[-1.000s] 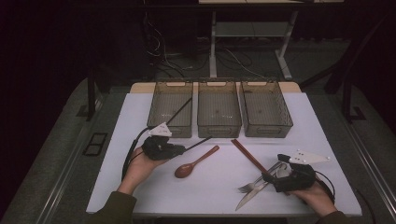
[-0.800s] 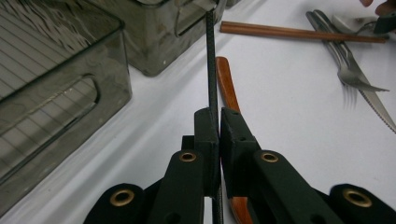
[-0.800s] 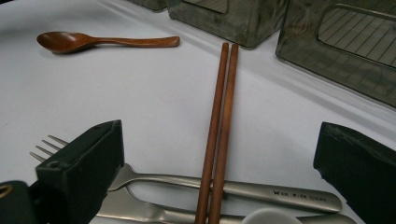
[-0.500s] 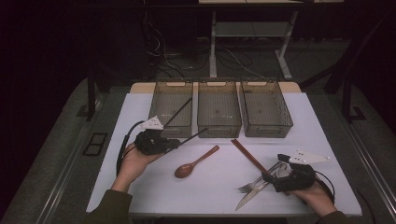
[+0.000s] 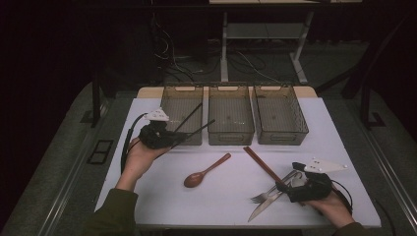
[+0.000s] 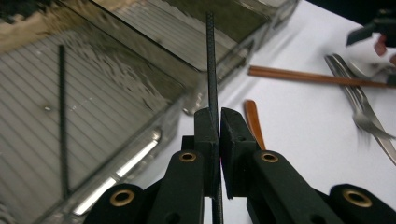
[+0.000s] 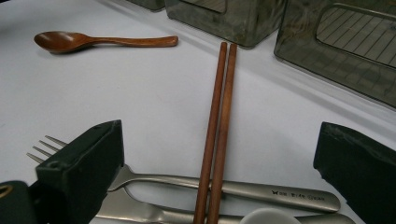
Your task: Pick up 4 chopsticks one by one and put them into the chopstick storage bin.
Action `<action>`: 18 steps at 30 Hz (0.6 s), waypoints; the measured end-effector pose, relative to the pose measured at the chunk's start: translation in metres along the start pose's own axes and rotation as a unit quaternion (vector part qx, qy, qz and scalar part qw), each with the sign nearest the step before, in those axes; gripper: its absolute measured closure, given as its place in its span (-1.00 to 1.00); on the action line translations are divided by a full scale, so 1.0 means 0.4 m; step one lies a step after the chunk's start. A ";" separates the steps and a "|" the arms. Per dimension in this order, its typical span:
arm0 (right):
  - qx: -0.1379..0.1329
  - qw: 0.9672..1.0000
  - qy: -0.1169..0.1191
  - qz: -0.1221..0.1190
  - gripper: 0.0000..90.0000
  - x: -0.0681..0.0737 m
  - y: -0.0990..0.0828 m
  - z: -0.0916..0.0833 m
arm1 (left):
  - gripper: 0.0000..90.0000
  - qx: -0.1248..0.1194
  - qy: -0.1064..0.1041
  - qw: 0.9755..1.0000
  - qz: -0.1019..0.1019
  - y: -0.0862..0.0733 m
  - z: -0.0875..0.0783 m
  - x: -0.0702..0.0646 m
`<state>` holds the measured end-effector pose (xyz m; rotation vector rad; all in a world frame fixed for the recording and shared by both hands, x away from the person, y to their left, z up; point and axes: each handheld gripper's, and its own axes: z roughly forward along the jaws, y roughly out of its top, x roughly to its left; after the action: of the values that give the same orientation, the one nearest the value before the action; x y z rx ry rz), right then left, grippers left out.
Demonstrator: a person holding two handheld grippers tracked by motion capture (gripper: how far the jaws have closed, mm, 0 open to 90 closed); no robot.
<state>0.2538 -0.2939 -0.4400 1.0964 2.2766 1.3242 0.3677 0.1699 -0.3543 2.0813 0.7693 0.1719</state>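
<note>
Chopstick [image 6: 211, 70], black and thin, sits pinched between the pressed-together jaws of your left hand-held gripper [image 5: 173, 138], and its far end reaches over the near edge of the left bin [image 5: 181, 116]. A second black chopstick [image 6: 62, 116] already lies slanted inside that bin. Take the left bin as your landmark: the middle bin [image 5: 230, 115] stands touching it on the right, and the right bin [image 5: 280, 115] just beyond that. In front of the left bin and a little to the right, the wooden spoon [image 5: 205, 171] lies on the white tabletop [image 5: 162, 196], bowl toward you. Further right of it, the pair of brown chopsticks [image 5: 263, 165] runs slantwise from the front of the middle bin toward your right hand-held gripper [image 5: 290, 189]. That gripper rests low on the tabletop, well apart from the left bin, with its jaws spread wide; between them lie the near ends of the brown chopsticks, crossing over the fork [image 7: 187, 183] and the knife [image 5: 269, 199] beside it.
</note>
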 end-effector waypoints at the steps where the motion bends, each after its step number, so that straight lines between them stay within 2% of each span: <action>1: 0.000 1.000 0.000 0.000 -0.96 0.000 0.000 0.000 | 0.89 -0.001 0.003 1.000 -0.002 0.006 -0.001 0.004; 9: 0.001 1.000 -0.001 0.000 -0.96 0.000 0.000 0.000 | 0.89 -0.008 0.030 0.999 -0.016 0.047 0.004 0.048; 18: 0.001 1.000 -0.001 0.000 -0.96 0.000 0.000 0.000 | 0.89 -0.009 0.059 0.998 -0.033 0.084 0.032 0.094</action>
<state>0.2539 -0.2940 -0.4400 1.0974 2.2773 1.3216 0.4183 0.1689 -0.3418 2.0388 0.9044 0.2664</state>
